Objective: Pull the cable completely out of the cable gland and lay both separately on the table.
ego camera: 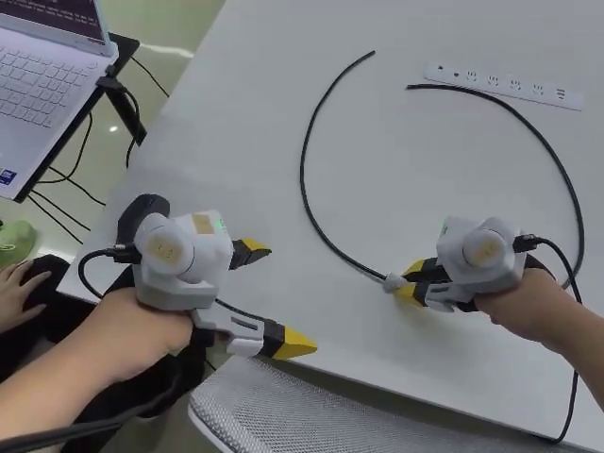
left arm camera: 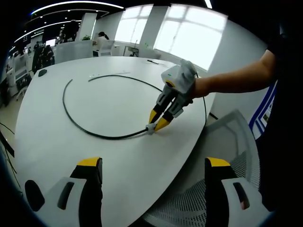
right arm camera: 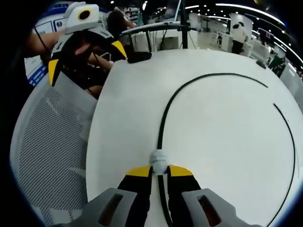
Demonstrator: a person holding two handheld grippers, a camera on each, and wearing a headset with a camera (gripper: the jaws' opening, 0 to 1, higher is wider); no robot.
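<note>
A white table [ego camera: 425,170] stands in a bright open office, with a laptop [ego camera: 47,75] off its left edge and a power strip [ego camera: 495,85] at the far side. A black cable [ego camera: 307,189] curves across the tabletop to a small white cable gland [ego camera: 390,281] near the front edge. The right gripper [ego camera: 408,283] has its jaws clenched on the cable just behind the gland. The left gripper [ego camera: 274,297] hovers at the table's near edge above a mesh chair [ego camera: 283,415], jaws spread wide and holding nothing.
</note>
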